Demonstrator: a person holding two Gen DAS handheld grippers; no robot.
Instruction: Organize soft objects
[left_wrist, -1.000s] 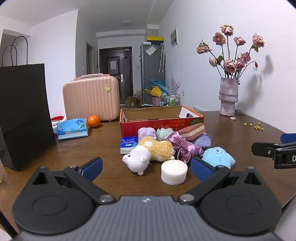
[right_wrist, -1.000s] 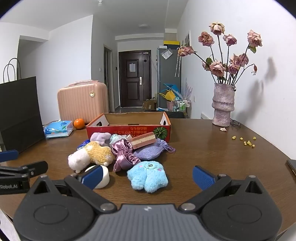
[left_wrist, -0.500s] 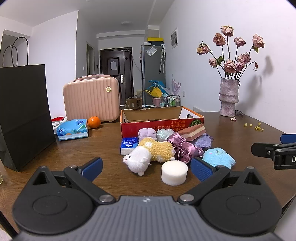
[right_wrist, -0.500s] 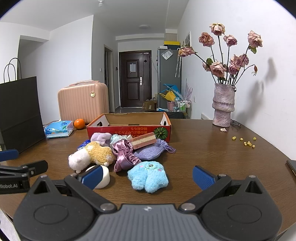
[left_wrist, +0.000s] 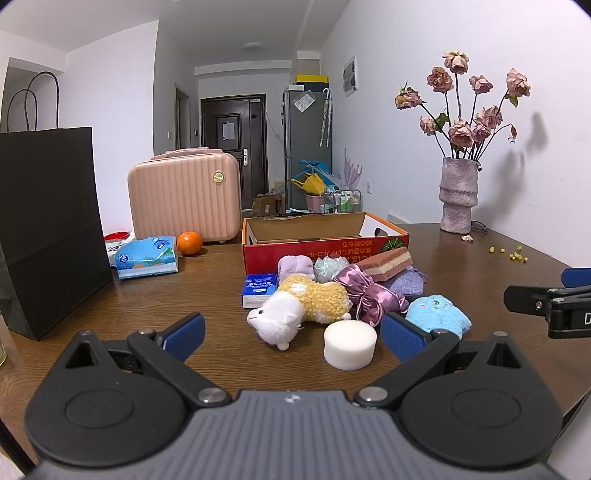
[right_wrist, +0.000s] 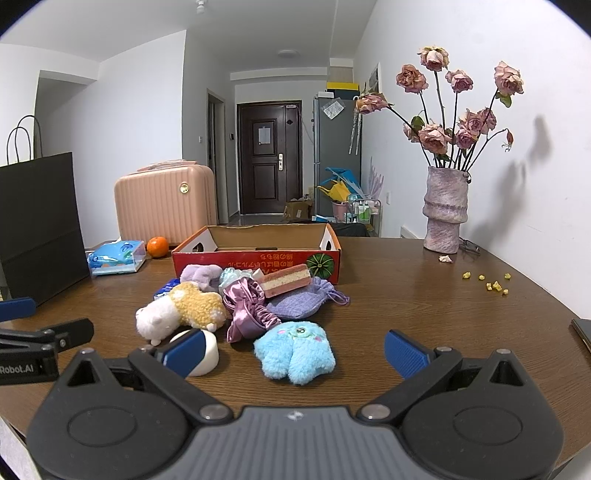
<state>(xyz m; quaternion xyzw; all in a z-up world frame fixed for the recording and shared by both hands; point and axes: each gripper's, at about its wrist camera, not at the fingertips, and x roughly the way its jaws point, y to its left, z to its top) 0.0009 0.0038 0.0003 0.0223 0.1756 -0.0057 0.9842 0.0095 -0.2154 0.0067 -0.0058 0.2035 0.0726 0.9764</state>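
Left gripper (left_wrist: 291, 334): jaws spread wide, nothing between them. Blue pads (left_wrist: 184, 330) face inward at the tips of black linkage arms. Grey ribbed body fills the lower edge of its own view. Held level and pointing forward, low over the surface.

Right gripper (right_wrist: 295, 349): jaws likewise spread wide and holding nothing. Blue fingertips (right_wrist: 404, 352) angled inward on black linkages. Grey ribbed body below. Held level, pointing forward.

Relative pose: the two sit side by side and apart, each one's black finger with blue tip entering the other's view from the side, roughly parallel.
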